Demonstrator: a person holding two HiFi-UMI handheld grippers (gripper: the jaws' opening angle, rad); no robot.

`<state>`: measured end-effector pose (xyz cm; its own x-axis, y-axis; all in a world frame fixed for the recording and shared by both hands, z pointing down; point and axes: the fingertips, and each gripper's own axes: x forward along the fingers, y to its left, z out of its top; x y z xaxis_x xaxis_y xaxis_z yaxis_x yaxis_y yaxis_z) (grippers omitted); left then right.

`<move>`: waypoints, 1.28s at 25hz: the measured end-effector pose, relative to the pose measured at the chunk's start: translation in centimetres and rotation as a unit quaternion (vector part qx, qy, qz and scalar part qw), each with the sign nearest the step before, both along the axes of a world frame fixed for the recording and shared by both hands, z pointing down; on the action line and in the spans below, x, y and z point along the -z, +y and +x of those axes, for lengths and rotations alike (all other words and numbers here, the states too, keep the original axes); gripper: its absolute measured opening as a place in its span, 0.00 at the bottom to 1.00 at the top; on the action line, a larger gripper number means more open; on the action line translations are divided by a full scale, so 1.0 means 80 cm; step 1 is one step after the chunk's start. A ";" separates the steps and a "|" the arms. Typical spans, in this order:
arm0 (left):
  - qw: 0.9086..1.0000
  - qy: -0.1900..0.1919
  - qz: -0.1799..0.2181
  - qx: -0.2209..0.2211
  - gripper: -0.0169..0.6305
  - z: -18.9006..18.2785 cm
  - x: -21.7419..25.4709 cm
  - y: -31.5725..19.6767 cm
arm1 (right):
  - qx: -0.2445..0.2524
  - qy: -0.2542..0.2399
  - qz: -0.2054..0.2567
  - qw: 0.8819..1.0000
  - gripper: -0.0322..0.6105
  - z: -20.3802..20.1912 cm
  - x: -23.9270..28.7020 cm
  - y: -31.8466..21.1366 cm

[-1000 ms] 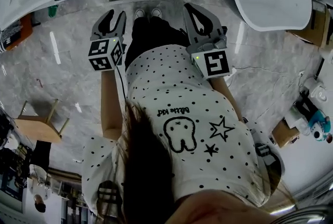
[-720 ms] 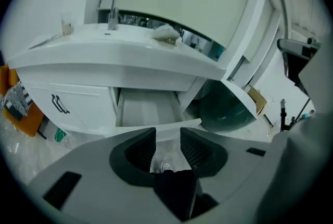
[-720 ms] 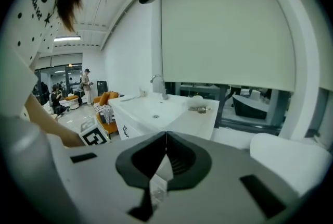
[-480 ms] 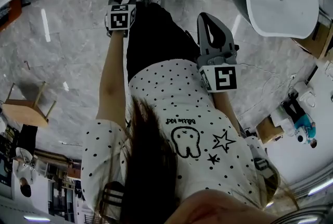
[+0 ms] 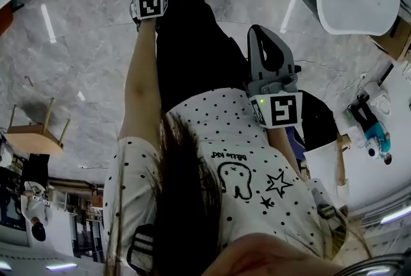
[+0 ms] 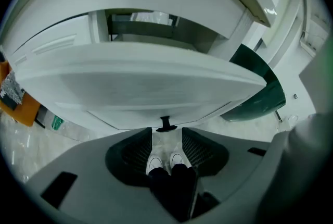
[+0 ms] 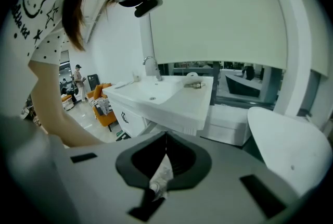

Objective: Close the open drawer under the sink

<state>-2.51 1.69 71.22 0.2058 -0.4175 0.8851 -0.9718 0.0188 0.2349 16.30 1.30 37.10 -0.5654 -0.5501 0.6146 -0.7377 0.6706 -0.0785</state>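
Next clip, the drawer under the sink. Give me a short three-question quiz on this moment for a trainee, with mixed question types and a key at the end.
1. True or false: the left tool grips the black handle of the drawer.
2. What shows through the gap between the left tool's jaws in its own view? A) the person's white shoes B) a bottle C) a cloth
3. Which tool has its jaws together?

Key:
1. False. Its jaws stand apart, have just been opening further and hold nothing. The black handle is ahead of the tips, not between them.
2. A
3. The right tool.
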 end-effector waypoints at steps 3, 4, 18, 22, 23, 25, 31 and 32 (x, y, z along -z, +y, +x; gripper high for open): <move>1.000 -0.005 0.001 0.003 0.28 -0.002 -0.019 -0.008 | -0.007 0.005 -0.012 1.000 0.07 -0.004 -0.012 0.004; 1.000 -0.010 -0.001 0.005 0.28 -0.003 -0.024 -0.009 | -0.012 0.007 -0.016 1.000 0.07 -0.006 -0.014 0.006; 0.999 -0.037 0.012 -0.007 0.23 -0.012 -0.028 -0.002 | -0.057 0.013 -0.023 0.998 0.07 -0.034 -0.017 0.015; 0.999 -0.033 0.009 -0.009 0.23 -0.006 -0.029 -0.007 | -0.067 0.012 -0.022 0.997 0.07 -0.033 -0.015 0.007; 0.999 -0.031 0.009 -0.011 0.23 -0.007 -0.028 -0.006 | -0.070 0.013 -0.022 0.997 0.07 -0.035 -0.015 0.008; 0.999 -0.029 0.009 -0.013 0.23 -0.009 -0.028 -0.005 | -0.074 0.015 -0.023 0.997 0.07 -0.038 -0.014 0.008; 1.000 -0.026 0.009 -0.007 0.23 -0.010 -0.029 -0.003 | -0.082 0.019 -0.024 0.996 0.07 -0.044 -0.017 0.011; 1.000 -0.025 0.009 -0.007 0.23 -0.010 -0.029 -0.004 | -0.083 0.019 -0.024 0.996 0.07 -0.044 -0.017 0.011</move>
